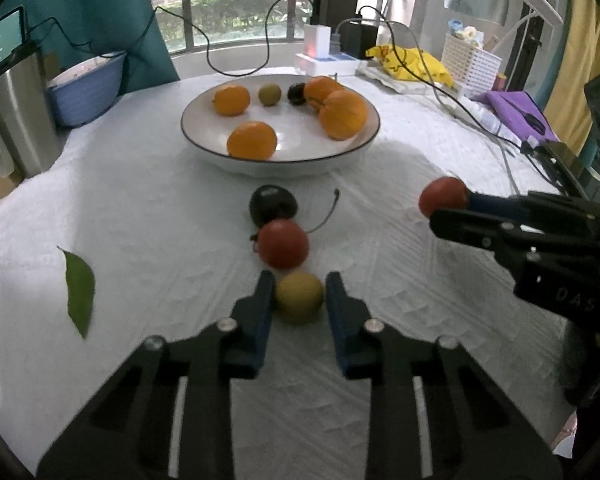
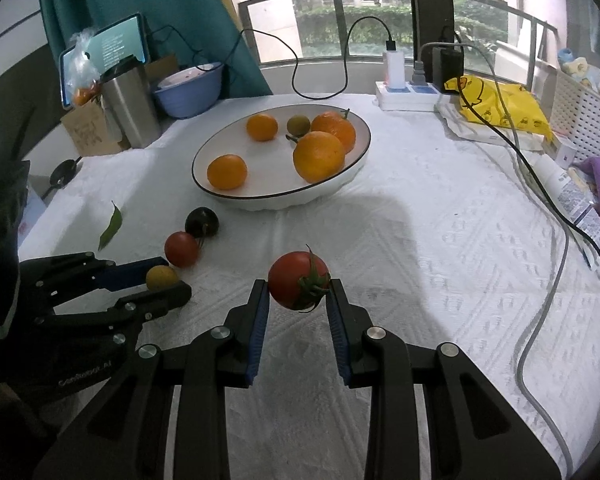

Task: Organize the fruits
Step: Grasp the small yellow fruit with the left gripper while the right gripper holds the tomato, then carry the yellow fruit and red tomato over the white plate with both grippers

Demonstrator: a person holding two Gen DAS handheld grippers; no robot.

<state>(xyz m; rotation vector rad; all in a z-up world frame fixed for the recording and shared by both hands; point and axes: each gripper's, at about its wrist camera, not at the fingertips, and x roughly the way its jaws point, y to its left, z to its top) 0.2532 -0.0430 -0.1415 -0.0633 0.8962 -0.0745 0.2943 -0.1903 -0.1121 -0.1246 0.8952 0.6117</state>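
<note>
Right gripper [image 2: 299,294] has a red tomato [image 2: 299,285] pinched between its blue pads, green stalk facing the camera, lifted clear of the white cloth [image 2: 420,280]. From the left wrist view that same tomato [image 1: 443,196] shows at the tip of the right gripper [image 1: 450,204] out to the side.

Left gripper [image 1: 299,300] sits low on the cloth with its fingers either side of a small yellow-green fruit [image 1: 299,297]; the pads look just at its flanks, and whether they actually press it I cannot tell. The right wrist view shows that fruit [image 2: 162,277] between the left gripper's [image 2: 168,280] fingers too.

Count on the cloth: one more red tomato [image 1: 283,243] just beyond the yellow-green fruit, one dark plum-like fruit [image 1: 273,204] touching it behind, one loose stalk [image 1: 327,212], one green leaf [image 1: 79,290] well off to the left.

In the white bowl [image 1: 204,136]: four oranges [image 1: 252,140], one small green fruit [image 1: 269,94], and one dark fruit [image 1: 297,93] tucked beside the two oranges at the right.
</note>
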